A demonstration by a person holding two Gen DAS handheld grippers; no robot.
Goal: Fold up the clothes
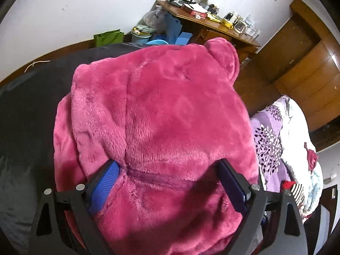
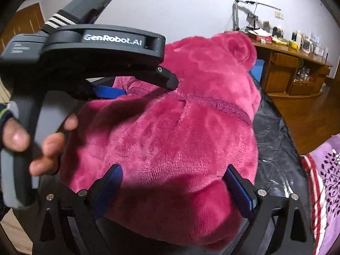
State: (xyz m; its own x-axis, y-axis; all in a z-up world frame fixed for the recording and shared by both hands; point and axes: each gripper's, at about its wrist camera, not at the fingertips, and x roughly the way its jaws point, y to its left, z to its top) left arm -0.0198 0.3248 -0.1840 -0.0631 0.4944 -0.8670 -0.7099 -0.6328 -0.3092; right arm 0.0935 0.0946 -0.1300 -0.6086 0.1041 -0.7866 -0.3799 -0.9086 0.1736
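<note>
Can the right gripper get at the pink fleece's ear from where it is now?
Probably yes. The right gripper is open over the near part of the pink fleece; the ear sits at the far end with nothing on it. The left gripper is off to one side, not across the path.

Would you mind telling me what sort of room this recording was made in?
Most likely a bedroom at home: a floral quilt lies beside the work surface, a cluttered wooden desk stands against the wall, and wooden cabinets line the side.

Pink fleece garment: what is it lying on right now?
The pink fleece garment lies on a dark sheet that shows along its sides. What lies directly beneath the fleece is covered. A floral quilt sits beside it.
</note>
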